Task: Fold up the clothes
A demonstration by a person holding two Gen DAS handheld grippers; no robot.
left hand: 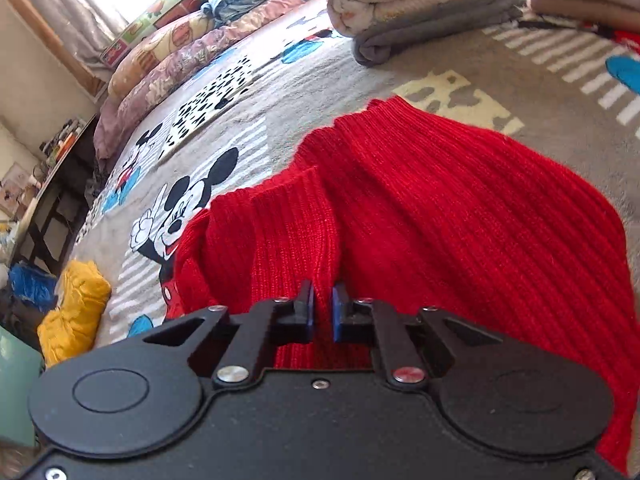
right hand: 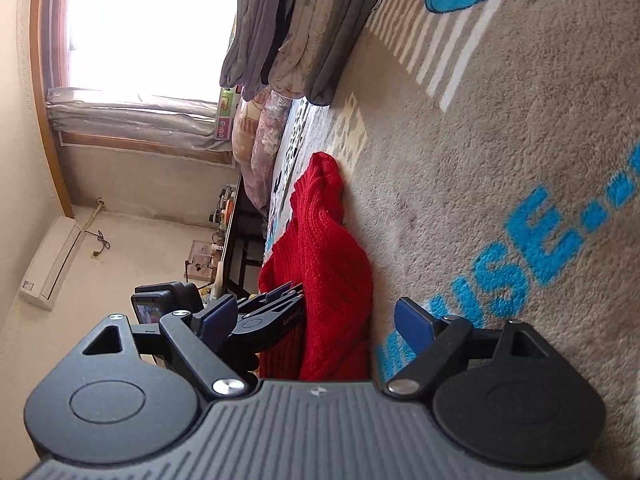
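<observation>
A red ribbed knit sweater (left hand: 420, 208) lies bunched on the grey Mickey Mouse blanket (left hand: 320, 80). My left gripper (left hand: 323, 304) is shut on a fold of the sweater, with red knit pinched between its blue pads. In the right wrist view, which is rolled sideways, the sweater (right hand: 324, 272) lies ahead against the blanket (right hand: 500, 140). My right gripper (right hand: 316, 316) is open wide and empty, its fingers on either side of the sweater's near end. The left gripper (right hand: 276, 304) shows there too, gripping the sweater's edge.
Folded blankets and clothes (left hand: 420, 4) are stacked at the far side of the bed, also in the right wrist view (right hand: 304, 32). Pillows (left hand: 168, 64) line the window side. A yellow garment (left hand: 74, 312) lies at the bed's left edge. A dark desk (left hand: 52, 184) stands beyond.
</observation>
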